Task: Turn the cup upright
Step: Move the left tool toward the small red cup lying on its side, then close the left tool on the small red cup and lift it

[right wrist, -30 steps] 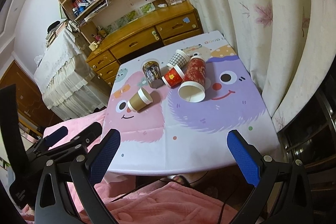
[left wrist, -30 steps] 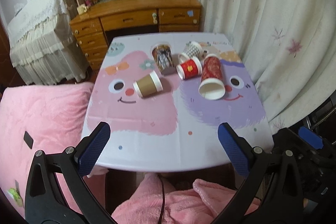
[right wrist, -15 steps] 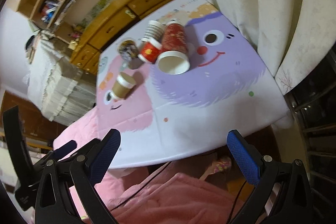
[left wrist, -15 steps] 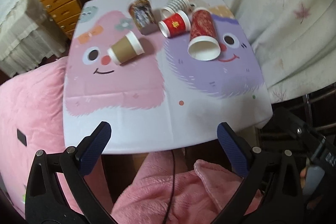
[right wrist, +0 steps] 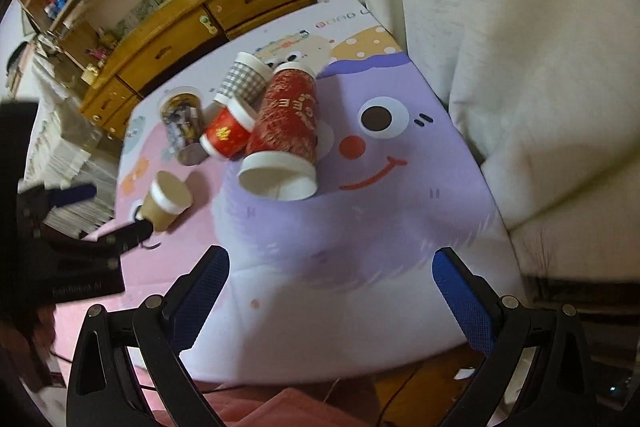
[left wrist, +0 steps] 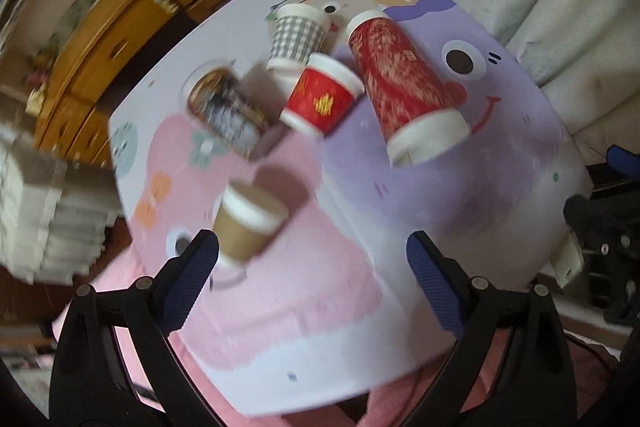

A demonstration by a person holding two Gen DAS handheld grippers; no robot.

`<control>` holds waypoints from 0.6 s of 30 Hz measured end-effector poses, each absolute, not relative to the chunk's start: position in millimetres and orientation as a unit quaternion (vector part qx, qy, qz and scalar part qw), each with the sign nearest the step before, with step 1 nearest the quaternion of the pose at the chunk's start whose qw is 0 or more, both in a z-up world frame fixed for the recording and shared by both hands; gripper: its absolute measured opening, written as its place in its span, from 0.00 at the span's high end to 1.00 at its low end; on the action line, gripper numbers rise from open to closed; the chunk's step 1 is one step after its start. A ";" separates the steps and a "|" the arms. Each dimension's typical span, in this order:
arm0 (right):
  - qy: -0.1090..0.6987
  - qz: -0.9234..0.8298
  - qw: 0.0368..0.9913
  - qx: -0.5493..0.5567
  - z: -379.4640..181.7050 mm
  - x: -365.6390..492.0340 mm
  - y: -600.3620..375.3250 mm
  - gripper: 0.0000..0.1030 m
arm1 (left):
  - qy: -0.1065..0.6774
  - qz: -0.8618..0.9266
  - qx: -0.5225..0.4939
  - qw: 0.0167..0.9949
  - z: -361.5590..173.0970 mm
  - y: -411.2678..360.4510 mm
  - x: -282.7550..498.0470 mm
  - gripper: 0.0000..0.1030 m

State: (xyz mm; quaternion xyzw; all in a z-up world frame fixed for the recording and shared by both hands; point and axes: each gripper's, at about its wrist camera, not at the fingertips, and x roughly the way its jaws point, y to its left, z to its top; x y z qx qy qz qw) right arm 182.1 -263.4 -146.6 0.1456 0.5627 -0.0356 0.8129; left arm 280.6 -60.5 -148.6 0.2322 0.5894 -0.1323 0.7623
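Counter (left wrist: 500, 227): it fills far more of both views than a second ago, when it sat small and distant; both grippers have come in low over its near edge, and the left wrist view is smeared with motion.
Cups: five, all lying on their sides, none upright yet; their layout matches the earlier pictures, so nothing has been touched.
Tall red cup (right wrist: 286, 119): the biggest, mouth toward the near edge, its side against the small red cup (right wrist: 226, 133).
Patterned cup (left wrist: 228, 111): left of the small red cup, near it; blur hides whether they touch.
Checked cup (left wrist: 296, 37): farthest back, its base by the small red cup.
Brown cup (left wrist: 248, 223): alone on the pink half, well apart from the cluster.
Left gripper (left wrist: 312, 279): fingers spread wide, holding nothing; the brown cup now lies just beyond its left finger (left wrist: 192, 279), where before it was far off.
Right gripper (right wrist: 330, 287): fingers spread, empty, pointing at the bare purple patch short of the tall red cup.
Meaning: the approach looks nearly over; the brown cup seems the likely first grasp for the left side, though it sits off-centre of the opening, so the gripper probably needs to shift left before closing.
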 end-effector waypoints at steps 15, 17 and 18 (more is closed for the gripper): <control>0.622 -0.072 0.752 0.207 -233.1 275.5 -285.2 0.00 | 0.607 -0.180 0.309 0.710 -257.1 -112.9 405.7 0.10; 0.629 -0.071 0.746 0.207 -240.1 280.1 -286.2 0.00 | 0.614 -0.183 0.304 0.705 -267.7 -113.4 414.5 0.10; 0.631 -0.071 0.744 0.207 -242.4 280.8 -286.1 0.00 | 0.617 -0.184 0.303 0.703 -270.9 -114.4 417.7 0.10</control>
